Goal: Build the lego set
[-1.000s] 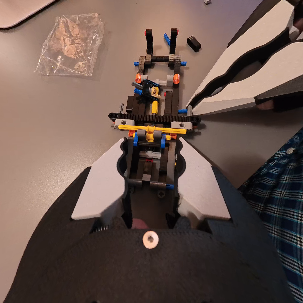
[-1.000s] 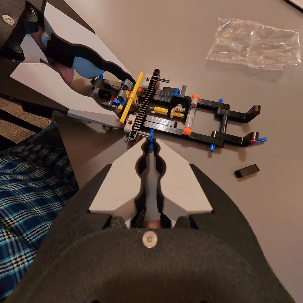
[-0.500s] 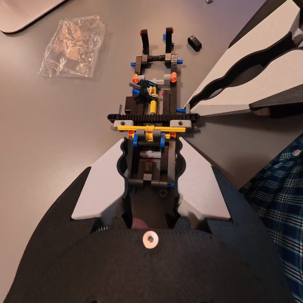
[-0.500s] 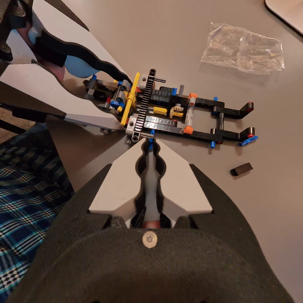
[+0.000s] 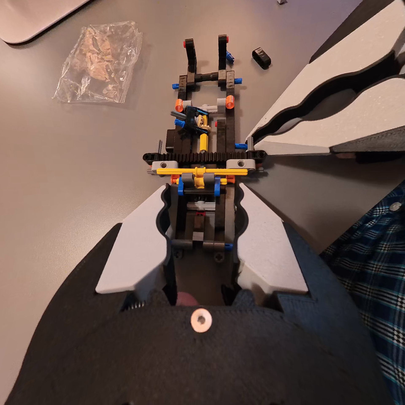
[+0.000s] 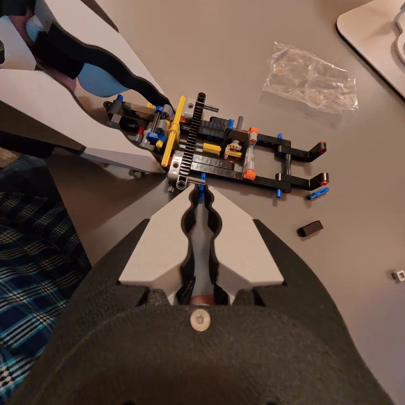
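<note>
A long black Lego chassis (image 5: 225, 109) with a black toothed rack, yellow axles and orange bushes lies on the grey table. My left gripper (image 5: 202, 190) is shut on its near end, one finger on each side beam. It also shows in the right wrist view (image 6: 122, 153), holding that end. My right gripper (image 6: 201, 190) is shut on a small blue pin (image 6: 201, 194) and holds it against the chassis's side beam (image 6: 219, 173), just past the rack. Its tips show in the left wrist view (image 5: 252, 143) beside the blue pin (image 5: 240, 145).
A clear plastic bag (image 5: 96, 63) lies left of the chassis. A loose black piece (image 6: 310, 228) and a loose blue pin (image 6: 317, 193) lie near the chassis's forked end. A small white piece (image 6: 398, 275) is at the right. A pale tray (image 6: 372, 43) is at the corner. Plaid cloth (image 5: 372, 274) is close by. The loose black piece (image 6: 310, 228) sits 10 cm or so from the ends of my right fingers. It turns up in the left wrist view (image 5: 263, 54) as well.
The chassis and both grippers have shifted slightly over the table, and its forked end has moved relative to the loose blue pin. Both grips are unchanged.
</note>
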The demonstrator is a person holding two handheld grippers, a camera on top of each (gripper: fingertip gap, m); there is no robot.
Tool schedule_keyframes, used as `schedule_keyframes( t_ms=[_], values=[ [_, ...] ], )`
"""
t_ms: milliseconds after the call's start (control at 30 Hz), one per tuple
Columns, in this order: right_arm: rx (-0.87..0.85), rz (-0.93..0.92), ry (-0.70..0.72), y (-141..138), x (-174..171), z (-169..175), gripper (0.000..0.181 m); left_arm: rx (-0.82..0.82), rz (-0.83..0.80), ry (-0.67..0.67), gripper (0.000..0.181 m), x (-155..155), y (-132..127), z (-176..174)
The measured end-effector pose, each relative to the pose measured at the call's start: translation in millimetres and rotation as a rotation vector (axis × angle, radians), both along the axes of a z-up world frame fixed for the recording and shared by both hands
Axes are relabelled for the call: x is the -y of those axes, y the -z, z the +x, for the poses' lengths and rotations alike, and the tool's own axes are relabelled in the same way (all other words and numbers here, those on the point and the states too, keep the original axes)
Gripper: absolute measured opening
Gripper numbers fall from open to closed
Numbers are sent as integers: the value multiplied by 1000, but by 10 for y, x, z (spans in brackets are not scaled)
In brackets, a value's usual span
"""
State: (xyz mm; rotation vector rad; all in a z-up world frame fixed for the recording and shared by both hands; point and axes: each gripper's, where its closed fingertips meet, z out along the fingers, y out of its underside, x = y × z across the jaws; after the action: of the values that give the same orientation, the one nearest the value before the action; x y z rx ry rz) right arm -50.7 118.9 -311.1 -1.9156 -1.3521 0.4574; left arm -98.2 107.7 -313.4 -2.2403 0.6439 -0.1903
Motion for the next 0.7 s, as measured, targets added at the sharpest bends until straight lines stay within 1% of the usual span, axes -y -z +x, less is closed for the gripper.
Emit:
schedule_keyframes(
  t_ms=[233, 633, 700],
  values=[
    [37, 77, -1, 7, -18, 5, 1, -8, 7, -1, 56, -5, 0, 0],
    [50, 110, 12, 2, -43, -10, 1, -23, 19, -7, 56, -15, -1, -10],
    [41, 91, 14, 3, -45, -10, 1, -12, 13, -7, 56, -14, -2, -14]
  ],
)
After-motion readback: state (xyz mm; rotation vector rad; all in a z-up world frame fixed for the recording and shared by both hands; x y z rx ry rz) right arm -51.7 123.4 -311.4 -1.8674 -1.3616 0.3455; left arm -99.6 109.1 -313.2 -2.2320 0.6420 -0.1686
